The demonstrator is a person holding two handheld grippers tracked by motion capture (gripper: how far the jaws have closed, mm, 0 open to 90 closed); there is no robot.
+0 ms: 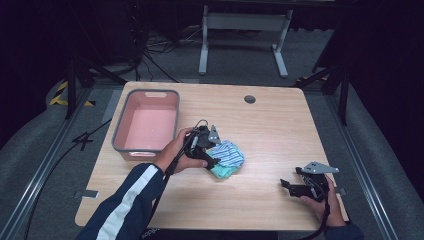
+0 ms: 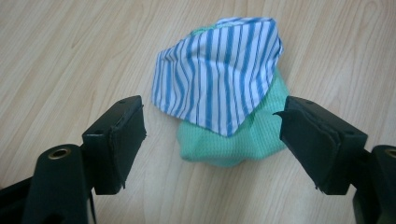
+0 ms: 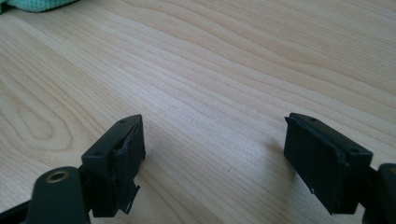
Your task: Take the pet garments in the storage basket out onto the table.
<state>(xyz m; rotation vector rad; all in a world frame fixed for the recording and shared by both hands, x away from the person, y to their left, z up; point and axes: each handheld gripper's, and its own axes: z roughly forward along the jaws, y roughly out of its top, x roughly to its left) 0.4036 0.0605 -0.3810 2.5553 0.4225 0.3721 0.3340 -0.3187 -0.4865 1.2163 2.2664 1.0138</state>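
Left hand-held gripper [image 2: 212,140] released, jaws wide; striped cloth [image 2: 219,74] on green cloth [image 2: 243,140] at its 12 o'clock. Right hand-held gripper [image 3: 212,154] released over bare counter [image 3: 210,70].

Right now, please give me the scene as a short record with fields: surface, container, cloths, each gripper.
surface: wooden table
container: pink bin with grey rim, at the table's left side, nothing seen inside
cloths: striped cloth lying on top of green cloth, bunched at the table's middle
left gripper: jaws open, aimed at the cloths, not touching them
right gripper: jaws open above bare wood, holding nothing
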